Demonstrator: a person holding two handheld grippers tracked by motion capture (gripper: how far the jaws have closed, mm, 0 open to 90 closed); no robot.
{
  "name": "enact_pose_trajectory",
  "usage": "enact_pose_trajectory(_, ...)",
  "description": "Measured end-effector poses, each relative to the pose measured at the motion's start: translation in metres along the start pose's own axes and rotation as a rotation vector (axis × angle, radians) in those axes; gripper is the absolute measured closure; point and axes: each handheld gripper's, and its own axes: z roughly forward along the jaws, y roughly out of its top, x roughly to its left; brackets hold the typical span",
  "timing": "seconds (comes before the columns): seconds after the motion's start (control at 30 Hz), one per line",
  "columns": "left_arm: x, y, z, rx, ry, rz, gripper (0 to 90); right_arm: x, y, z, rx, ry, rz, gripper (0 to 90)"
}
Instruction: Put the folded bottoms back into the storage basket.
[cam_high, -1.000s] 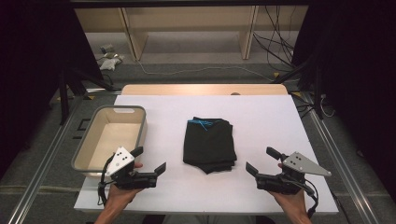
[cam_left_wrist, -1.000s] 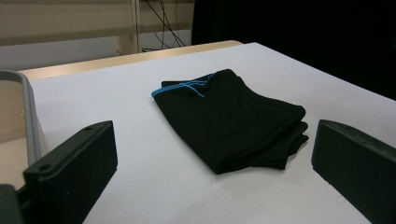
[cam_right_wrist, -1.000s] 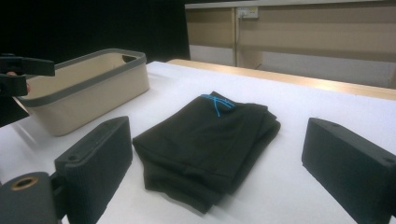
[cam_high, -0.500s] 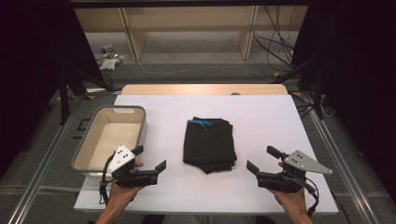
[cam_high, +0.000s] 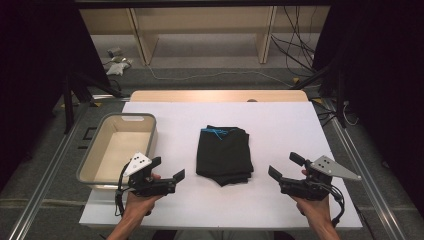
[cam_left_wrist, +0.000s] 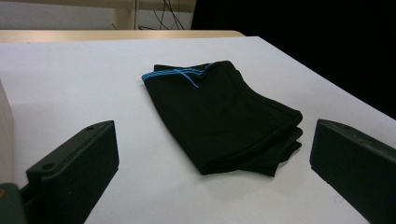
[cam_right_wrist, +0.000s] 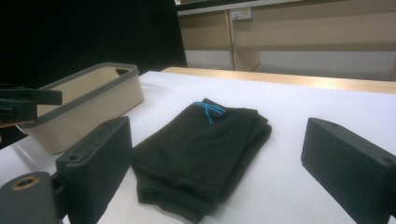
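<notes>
Nearest, the left gripper (cam_high: 169, 174) and right gripper (cam_high: 285, 167) hover wide open and empty, flanking the folded black shorts (cam_high: 223, 154) at table centre. At ten o'clock sits the bin (cam_high: 95, 159). Likely pre-grasp; next, close on the shorts' edges.

The high view looks forward and down from above the near edge, taking in the whole white surface (cam_high: 280, 125), the bin (cam_high: 95, 155) at its left and the shorts (cam_high: 223, 152) at its middle. Each gripper view sits low and close — just above the surface, looking along its own jaws. Both face inward at the shorts (cam_left_wrist: 219, 116) (cam_right_wrist: 201, 144); the right one also takes in the bin (cam_right_wrist: 88, 107).
</notes>
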Motion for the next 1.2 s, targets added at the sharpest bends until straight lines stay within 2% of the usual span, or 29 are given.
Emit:
enact_pose_trajectory(0.23, -0.001, 0.001, 0.006, 0.027, -0.01, -0.034, 1.3, -0.006, 0.002, 0.006, 0.016, 0.01, 0.02, 9.7)
enact_pose_trajectory(0.27, 0.0, 0.0, 0.009, 0.047, -0.021, -0.065, 1.3, -0.008, 0.002, 0.009, 0.019, 0.023, 0.045, 9.7)
enact_pose_trajectory(0.3, 0.0, 0.0, 0.01, 0.056, -0.032, -0.081, 1.3, -0.009, 0.002, 0.01, 0.023, 0.024, 0.048, 9.8)
enact_pose_trajectory(0.37, 0.001, 0.0, 0.012, 0.069, -0.04, -0.094, 1.3, -0.009, 0.002, 0.012, 0.033, 0.022, 0.044, 9.8)
enact_pose_trajectory(0.4, 0.001, 0.0, 0.014, 0.079, -0.048, -0.106, 1.5, -0.011, 0.002, 0.016, 0.058, 0.025, 0.038, 11.4)
enact_pose_trajectory(0.47, 0.001, 0.001, 0.019, 0.1, -0.07, -0.145, 1.7, -0.013, 0.002, 0.019, 0.071, 0.031, 0.039, 11.4)
enact_pose_trajectory(0.7, 0.003, 0.001, 0.029, 0.144, -0.084, -0.184, 1.7, -0.016, 0.001, 0.029, 0.1, 0.029, 0.046, 11.3)
enact_pose_trajectory(0.8, 0.005, 0.001, 0.036, 0.179, -0.094, -0.197, 1.9, -0.018, 0.001, 0.034, 0.114, 0.021, 0.043, 11.4)
enact_pose_trajectory(1.07, 0.011, 0.0, 0.048, 0.214, -0.081, -0.235, 2.8, -0.027, 0.002, 0.039, 0.125, 0.011, 0.068, 11.4)
enact_pose_trajectory(1.2, 0.015, 0.0, 0.054, 0.222, -0.093, -0.296, 2.9, -0.032, 0.001, 0.044, 0.142, 0.012, 0.074, 11.7)
